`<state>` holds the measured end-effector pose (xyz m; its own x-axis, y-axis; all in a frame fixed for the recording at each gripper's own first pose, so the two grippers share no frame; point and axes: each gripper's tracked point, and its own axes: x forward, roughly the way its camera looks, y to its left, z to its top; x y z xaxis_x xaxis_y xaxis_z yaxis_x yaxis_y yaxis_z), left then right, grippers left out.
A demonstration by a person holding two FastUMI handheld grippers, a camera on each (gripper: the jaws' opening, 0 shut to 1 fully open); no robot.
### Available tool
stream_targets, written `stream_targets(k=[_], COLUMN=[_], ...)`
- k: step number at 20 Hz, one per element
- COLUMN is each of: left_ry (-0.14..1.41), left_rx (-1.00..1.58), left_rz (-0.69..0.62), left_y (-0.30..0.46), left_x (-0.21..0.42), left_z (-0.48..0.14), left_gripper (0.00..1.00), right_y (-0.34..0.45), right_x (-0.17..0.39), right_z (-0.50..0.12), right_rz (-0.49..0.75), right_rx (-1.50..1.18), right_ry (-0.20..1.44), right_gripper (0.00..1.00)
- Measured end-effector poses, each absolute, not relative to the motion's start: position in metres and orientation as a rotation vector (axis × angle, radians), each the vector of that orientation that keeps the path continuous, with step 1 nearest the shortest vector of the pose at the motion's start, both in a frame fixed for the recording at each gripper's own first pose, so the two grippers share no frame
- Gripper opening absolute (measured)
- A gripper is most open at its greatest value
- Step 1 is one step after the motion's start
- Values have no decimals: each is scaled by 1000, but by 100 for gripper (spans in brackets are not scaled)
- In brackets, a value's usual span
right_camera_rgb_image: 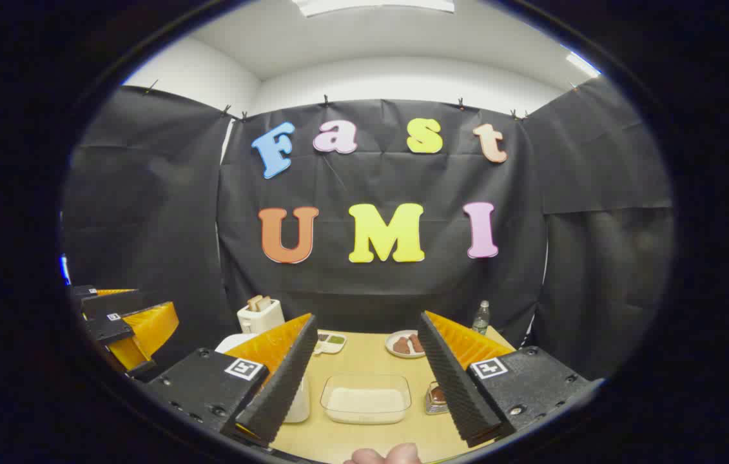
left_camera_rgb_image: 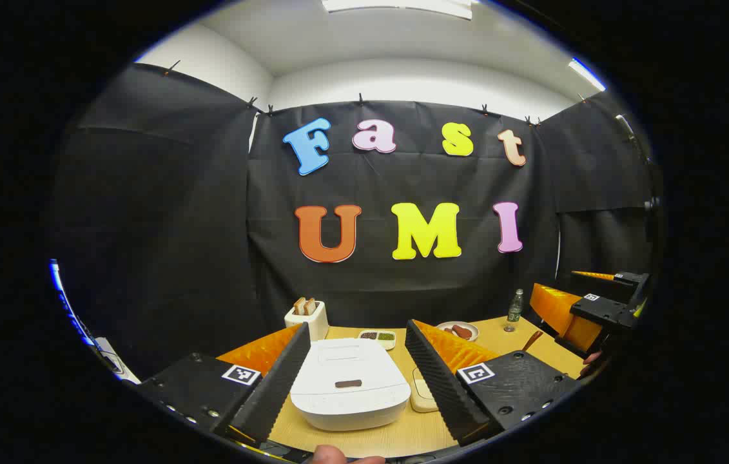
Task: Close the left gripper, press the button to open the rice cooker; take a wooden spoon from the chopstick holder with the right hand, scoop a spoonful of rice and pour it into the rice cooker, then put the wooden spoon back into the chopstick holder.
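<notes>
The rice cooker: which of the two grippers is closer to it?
Left. The left gripper frames the rice cooker between its open fingers; the right gripper hangs off to its side.

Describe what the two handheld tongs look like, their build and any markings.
The left tongs and right tongs look alike: each has two long wedge-shaped fingers with ridged, sawtooth-textured inner faces, mounted on black textured blocks with visible screws. Each block carries a small square black-and-white marker tag. No cables can be seen.

White rice cooker (left_camera_rgb_image: 350,386), pale wooden table (right_camera_rgb_image: 370,357), clear container (right_camera_rgb_image: 366,398) of seemingly white rice.
</notes>
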<state>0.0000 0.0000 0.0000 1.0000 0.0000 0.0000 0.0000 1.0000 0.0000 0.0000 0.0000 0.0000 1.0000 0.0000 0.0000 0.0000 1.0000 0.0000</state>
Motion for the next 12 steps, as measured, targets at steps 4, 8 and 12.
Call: stream_targets(k=[4,8,12], left_ry=[0,9,13], left_rx=[7,-4,-9], left_rz=[9,4,7], left_y=[1,-1,-1], left_x=[4,6,5], left_z=[-1,-3,-2], left_gripper=[96,96,96], right_y=[-4,-5,-7], right_x=[4,5,5], right_z=[2,3,5], right_rz=[-15,-20,-24], right_rx=[3,6,15], right_ry=[-2,-1,1], right_gripper=[100,100,100])
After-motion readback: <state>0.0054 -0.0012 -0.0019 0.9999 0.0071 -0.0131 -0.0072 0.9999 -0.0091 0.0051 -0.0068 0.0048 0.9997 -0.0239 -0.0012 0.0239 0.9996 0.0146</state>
